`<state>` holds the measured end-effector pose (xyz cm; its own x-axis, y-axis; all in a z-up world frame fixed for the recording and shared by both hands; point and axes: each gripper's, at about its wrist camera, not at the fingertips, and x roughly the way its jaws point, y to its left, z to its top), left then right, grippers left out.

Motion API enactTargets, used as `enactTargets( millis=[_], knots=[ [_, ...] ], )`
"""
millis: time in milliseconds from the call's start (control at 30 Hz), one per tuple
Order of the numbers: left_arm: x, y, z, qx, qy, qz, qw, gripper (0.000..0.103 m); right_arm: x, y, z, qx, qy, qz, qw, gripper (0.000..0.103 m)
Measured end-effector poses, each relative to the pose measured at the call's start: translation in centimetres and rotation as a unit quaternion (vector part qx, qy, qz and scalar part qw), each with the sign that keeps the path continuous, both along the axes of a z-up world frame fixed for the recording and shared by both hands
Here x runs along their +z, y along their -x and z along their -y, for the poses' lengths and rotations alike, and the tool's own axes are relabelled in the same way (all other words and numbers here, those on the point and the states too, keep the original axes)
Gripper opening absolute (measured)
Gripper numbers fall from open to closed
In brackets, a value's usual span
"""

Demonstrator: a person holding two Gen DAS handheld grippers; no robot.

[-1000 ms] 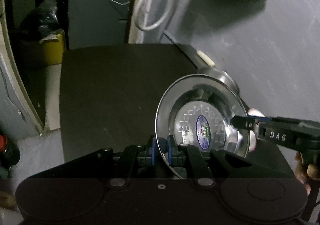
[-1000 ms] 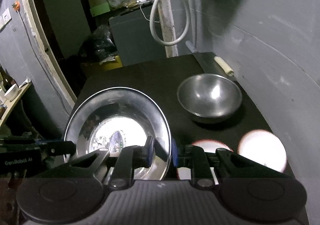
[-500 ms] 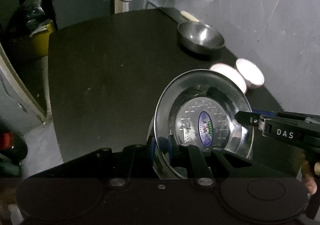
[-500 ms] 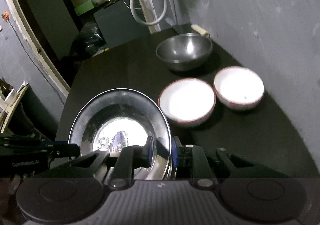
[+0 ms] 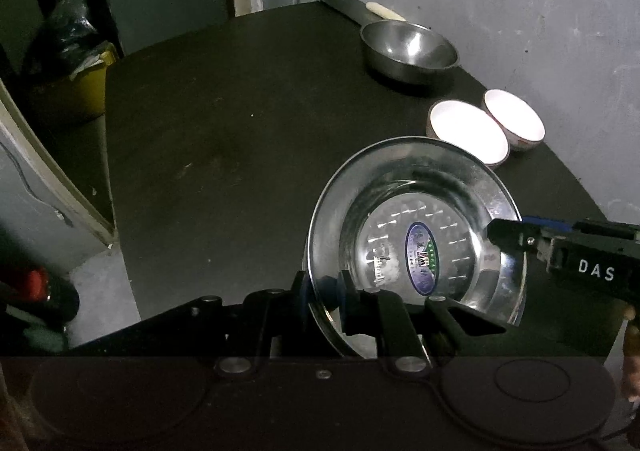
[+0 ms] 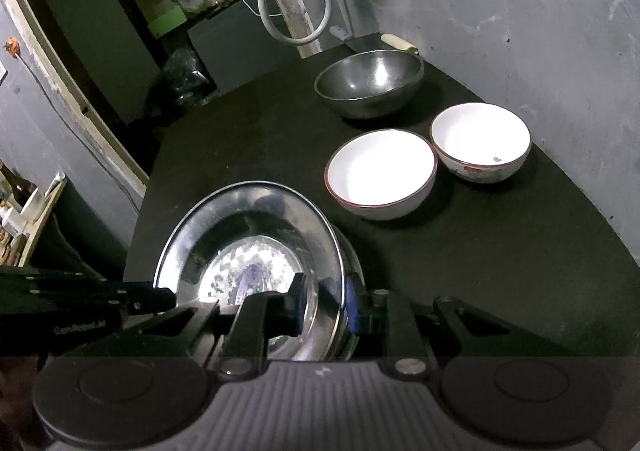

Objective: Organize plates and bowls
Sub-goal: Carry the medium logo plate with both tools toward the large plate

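Note:
A shiny steel plate (image 5: 416, 235) with a blue oval sticker is held at both sides over the black table (image 5: 224, 139). My left gripper (image 5: 324, 291) is shut on its left rim. My right gripper (image 6: 324, 303) is shut on its right rim, and the plate also shows in the right wrist view (image 6: 248, 247). The right gripper shows in the left wrist view at the right (image 5: 504, 229). Behind stand two white bowls (image 6: 380, 171) (image 6: 480, 139) side by side and a steel bowl (image 6: 370, 81).
The grey wall (image 6: 520, 11) runs along the table's right side. A white hose (image 6: 296, 27) hangs at the back. A pale roll (image 6: 398, 41) lies behind the steel bowl. A yellow bin (image 5: 80, 87) stands left of the table.
Both grippers, with the plate between them, have drawn back and up from the bowls. The two white bowls and the steel bowl now show fully beyond the plate.

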<state>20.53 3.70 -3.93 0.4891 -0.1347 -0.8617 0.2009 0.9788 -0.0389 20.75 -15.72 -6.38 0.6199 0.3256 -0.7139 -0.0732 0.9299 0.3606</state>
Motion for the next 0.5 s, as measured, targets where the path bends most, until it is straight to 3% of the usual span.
enactTargets(
  millis=[333,500],
  knots=[
    [-0.31,0.03,0.05,0.003,-0.014,-0.001,0.9999,0.016,-0.64,0.49,-0.04,0.003,-0.013,-0.002,1.0,0.024],
    [-0.27,0.31,-0.18,0.006,-0.01,0.001,0.9999,0.018,-0.72,0.99,-0.55,0.007,0.003,0.009,1.0,0.024]
  ],
)
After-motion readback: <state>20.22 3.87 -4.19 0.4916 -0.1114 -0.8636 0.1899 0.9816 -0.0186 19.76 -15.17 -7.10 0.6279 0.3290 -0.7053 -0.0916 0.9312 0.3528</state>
